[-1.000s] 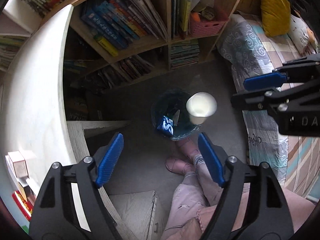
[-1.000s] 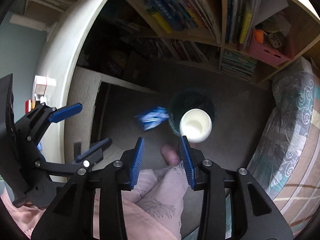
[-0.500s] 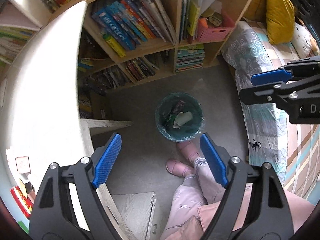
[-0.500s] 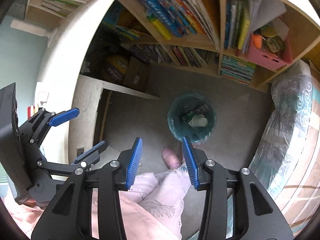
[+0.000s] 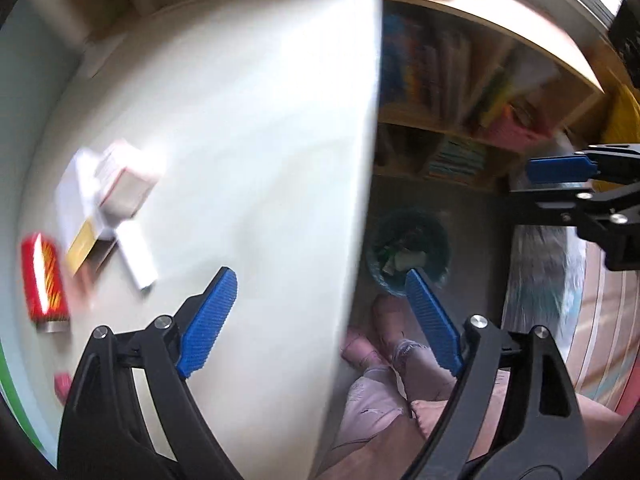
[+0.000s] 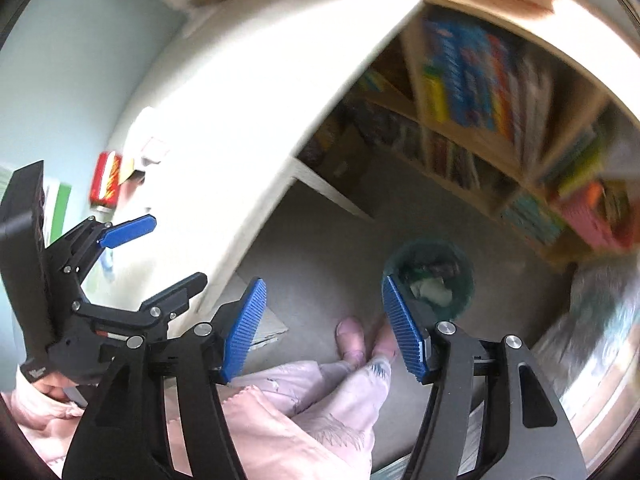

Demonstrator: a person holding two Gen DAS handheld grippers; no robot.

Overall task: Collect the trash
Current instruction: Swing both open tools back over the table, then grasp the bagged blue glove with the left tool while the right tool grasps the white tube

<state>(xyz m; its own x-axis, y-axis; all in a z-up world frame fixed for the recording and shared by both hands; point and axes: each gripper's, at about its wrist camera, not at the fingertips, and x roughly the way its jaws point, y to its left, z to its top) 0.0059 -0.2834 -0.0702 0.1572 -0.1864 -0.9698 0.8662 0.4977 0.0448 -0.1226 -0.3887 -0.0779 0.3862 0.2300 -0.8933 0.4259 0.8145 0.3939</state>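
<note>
My left gripper (image 5: 320, 292) and right gripper (image 6: 324, 300) both hang wide and empty; their jaws have just been opening with nothing between them. The round green trash bin (image 6: 430, 276) sits on the floor beyond my feet, already holding scraps. On the white desk (image 5: 240, 140), far left, small boxes (image 5: 124, 184) and a red pack (image 5: 42, 280) remain, likely next.

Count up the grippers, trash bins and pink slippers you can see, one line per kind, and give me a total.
Grippers: 2, the left gripper and the right gripper, both empty, jaws just been opening
Trash bin: 1
Pink slippers: 2, and
Total: 5
</note>
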